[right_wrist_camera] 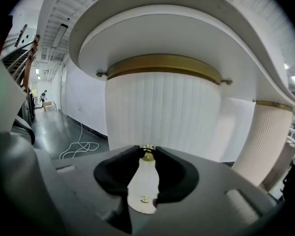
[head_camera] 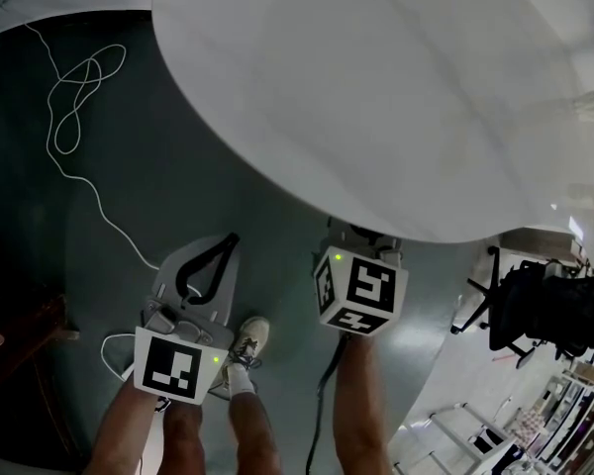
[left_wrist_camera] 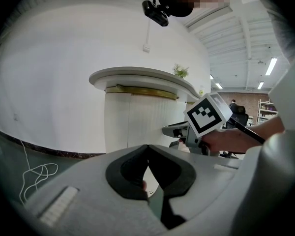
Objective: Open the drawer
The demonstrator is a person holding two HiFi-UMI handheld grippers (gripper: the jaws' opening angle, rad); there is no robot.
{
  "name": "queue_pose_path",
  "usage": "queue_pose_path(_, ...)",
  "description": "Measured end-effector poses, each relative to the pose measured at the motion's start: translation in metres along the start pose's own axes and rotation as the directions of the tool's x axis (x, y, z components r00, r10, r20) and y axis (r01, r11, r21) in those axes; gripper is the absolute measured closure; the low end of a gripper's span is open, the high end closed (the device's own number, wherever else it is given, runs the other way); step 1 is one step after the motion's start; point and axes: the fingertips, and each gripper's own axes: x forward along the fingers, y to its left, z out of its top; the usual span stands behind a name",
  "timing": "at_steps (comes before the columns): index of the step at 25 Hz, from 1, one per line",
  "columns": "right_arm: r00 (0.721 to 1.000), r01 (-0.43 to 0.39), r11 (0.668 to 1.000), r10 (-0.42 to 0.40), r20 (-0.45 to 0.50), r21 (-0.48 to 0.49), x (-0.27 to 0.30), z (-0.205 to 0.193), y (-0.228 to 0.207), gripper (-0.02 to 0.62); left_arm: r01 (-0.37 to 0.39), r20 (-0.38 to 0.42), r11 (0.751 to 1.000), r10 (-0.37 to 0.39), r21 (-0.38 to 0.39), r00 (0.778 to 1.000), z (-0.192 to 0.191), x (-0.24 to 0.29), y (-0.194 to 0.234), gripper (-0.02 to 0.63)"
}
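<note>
Drawer front [right_wrist_camera: 162,112], fluted white, curves beneath the round countertop [right_wrist_camera: 187,38]. The right gripper [right_wrist_camera: 148,150] pinches its small brass knob [right_wrist_camera: 148,155] between narrowed jaws, ready, I'd say, to pull. The left gripper [left_wrist_camera: 147,149] hangs idle alongside, jaws together and empty.

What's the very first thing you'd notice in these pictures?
The huge curved white counter fills the top of the head view. Under it, the right gripper pinches a tiny gold knob on the ribbed white cabinet front. The left gripper hangs shut and empty above the dark floor.
</note>
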Motion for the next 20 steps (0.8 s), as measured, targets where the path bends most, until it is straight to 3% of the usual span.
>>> queue_pose_path(13, 1.000, -0.004, 1.000, 0.003, -0.015, -0.030, -0.0005, 0.0002, -0.0001, 0.491, 0.002, -0.016, 1.000, -0.002, -0.002, 1.000, -0.0050, -0.0065, -0.0005, 0.597)
queue_pose_path(20, 1.000, 0.000, 0.999, -0.001, -0.013, -0.042, -0.0013, 0.0001, 0.0003, 0.491, -0.005, 0.017, 1.000, 0.006, -0.009, 1.000, 0.0000, -0.0091, 0.0042, 0.597)
